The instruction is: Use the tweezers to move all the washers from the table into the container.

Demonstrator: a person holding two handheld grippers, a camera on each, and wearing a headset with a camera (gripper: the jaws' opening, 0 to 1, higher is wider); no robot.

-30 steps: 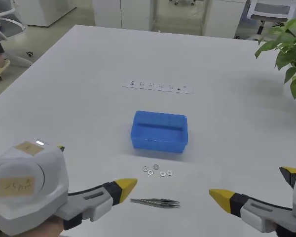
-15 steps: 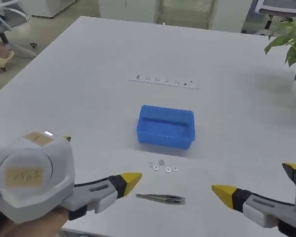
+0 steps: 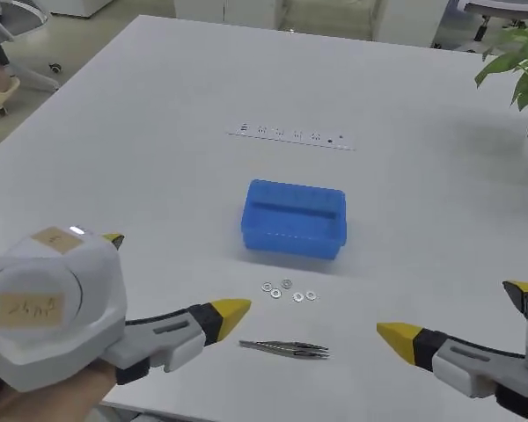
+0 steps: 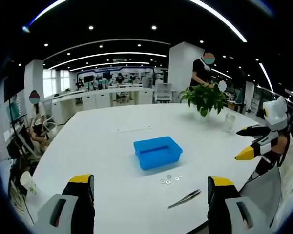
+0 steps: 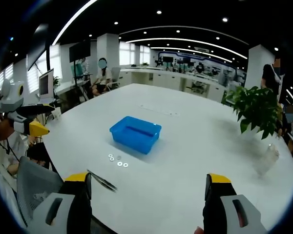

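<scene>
Five silver metal washers [image 3: 288, 290] lie clustered on the white table [image 3: 141, 132], just before the blue rectangular plastic container [image 3: 294, 220]. Slim steel tweezers [image 3: 284, 348] lie nearer, between the left gripper [image 3: 172, 273] and the right gripper [image 3: 456, 311], both spread wide and empty. A white power strip [image 3: 290, 136] lies beyond the container.

Tweezers [image 3: 284, 348] lie on bare table [image 3: 141, 158] between left gripper [image 3: 176, 273] and right gripper [image 3: 451, 310] — clear above and on both sides. Washers [image 3: 288, 290] sit just beyond, apart from the container [image 3: 294, 220] — its top is open. Power strip [image 3: 290, 136] well behind, plant [image 3: 524, 66] at far right edge.
</scene>
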